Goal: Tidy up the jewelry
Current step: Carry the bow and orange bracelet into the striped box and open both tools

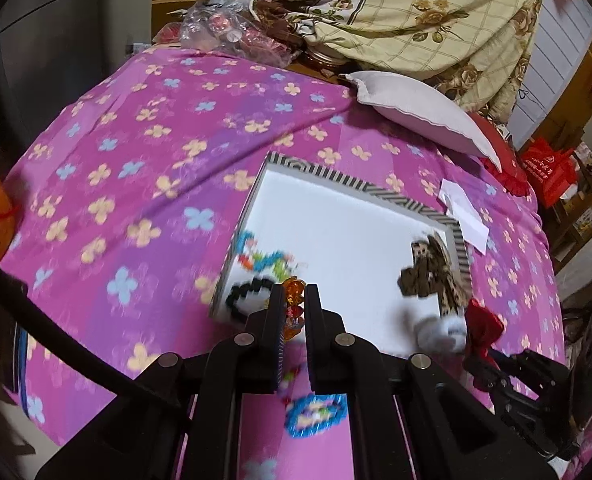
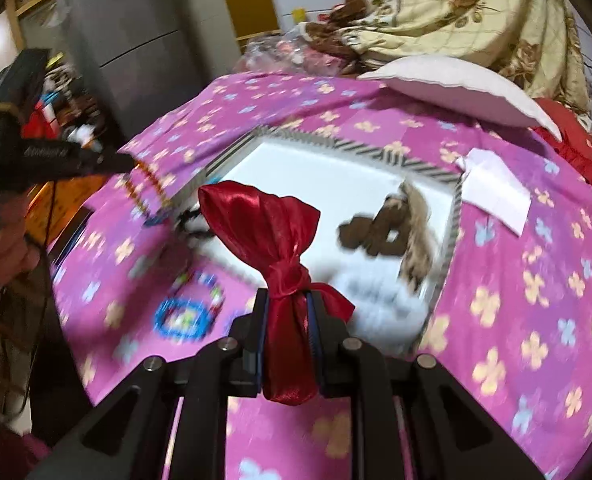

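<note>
My left gripper [image 1: 294, 292] is shut on an orange and red bead bracelet [image 1: 293, 303], held over the near left corner of a white box with a striped rim [image 1: 335, 178]. In the box lie a black bead bracelet [image 1: 248, 296], a colourful bead bracelet [image 1: 264, 258], a leopard-print bow [image 1: 431, 272] and a white fluffy piece [image 1: 439, 332]. My right gripper [image 2: 288, 296] is shut on the knot of a red satin bow [image 2: 264, 224], in front of the box rim [image 2: 375, 152]. A blue bead bracelet [image 2: 184, 316] lies on the bedspread near the box.
A pink flowered bedspread [image 1: 136, 140] covers the bed. A grey pillow [image 1: 423, 112] and a folded floral quilt [image 1: 435, 12] sit at the back right. A white paper [image 1: 463, 212] lies right of the box. A plastic bag [image 1: 232, 32] lies at the far edge.
</note>
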A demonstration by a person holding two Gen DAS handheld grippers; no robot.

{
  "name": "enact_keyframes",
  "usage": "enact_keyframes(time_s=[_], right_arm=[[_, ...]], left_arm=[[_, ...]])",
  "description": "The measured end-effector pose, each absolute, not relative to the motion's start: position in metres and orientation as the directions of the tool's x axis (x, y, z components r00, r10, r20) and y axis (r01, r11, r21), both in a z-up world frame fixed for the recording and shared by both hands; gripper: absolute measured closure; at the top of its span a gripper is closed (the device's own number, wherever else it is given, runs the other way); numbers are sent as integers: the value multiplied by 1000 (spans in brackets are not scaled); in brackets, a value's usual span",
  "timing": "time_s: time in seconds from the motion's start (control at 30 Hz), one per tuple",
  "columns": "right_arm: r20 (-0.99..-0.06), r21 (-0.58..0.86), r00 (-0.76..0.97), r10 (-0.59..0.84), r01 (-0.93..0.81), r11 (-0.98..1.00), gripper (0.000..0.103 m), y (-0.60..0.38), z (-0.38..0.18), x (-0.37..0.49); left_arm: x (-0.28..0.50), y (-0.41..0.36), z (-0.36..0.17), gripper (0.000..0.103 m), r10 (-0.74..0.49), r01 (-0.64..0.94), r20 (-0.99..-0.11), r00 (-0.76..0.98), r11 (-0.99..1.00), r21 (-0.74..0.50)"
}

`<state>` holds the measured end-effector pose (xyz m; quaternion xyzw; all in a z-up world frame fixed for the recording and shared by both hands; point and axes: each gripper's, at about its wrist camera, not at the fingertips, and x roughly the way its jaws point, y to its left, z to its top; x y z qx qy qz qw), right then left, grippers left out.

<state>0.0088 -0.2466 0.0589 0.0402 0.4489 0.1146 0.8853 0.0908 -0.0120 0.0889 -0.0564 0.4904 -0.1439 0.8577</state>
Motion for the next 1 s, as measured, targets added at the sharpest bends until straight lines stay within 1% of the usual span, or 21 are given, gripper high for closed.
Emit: enact_keyframes(time_s=[0.13,0.23,0.4,0.57,0.63,0.77,0.83,0.87,0.9,0.93,1.0], right_arm=[[-793,165,569,217,-142,976,85,-246,58,46],[-815,150,546,193,-123,981,85,-245,51,79],[-849,109,512,133,-77,991,85,-253,30,124],[-879,19,476,30,-26,999,85,-268,4,162],[-889,19,458,22,-12,1000,85,-274,-7,171],[-916,-30,401,-24,-9,1000,84,-275,-30,178],[-908,-43,417,-33,-15,999,83,-274,-31,177],[-909,-37,416,-28,-13,999,81,-274,-30,177],[-911,-23,412,-17,-9,1000,75,-274,-29,177],[-910,-1,415,0,-3,1000,66,-275,-27,175],[-899,43,436,34,11,999,56,-276,-21,169]], left_arm=[[115,-29,87,76,-297,199,-826,478,953,-228],[135,-40,82,76,-298,207,-831,470,952,-225],[165,-57,62,76,-277,213,-846,455,957,-198],[188,-54,32,76,-203,174,-877,436,975,-139],[194,-49,19,76,-171,154,-889,424,981,-115],[201,-38,-3,75,-127,123,-910,394,989,-85],[202,-35,-11,76,-116,115,-915,386,990,-77],[201,-34,-13,76,-113,113,-916,385,991,-75],[200,-34,-13,76,-113,112,-915,387,991,-75],[199,-33,-13,76,-113,110,-914,390,991,-76],[197,-31,-11,75,-126,102,-908,400,990,-92]])
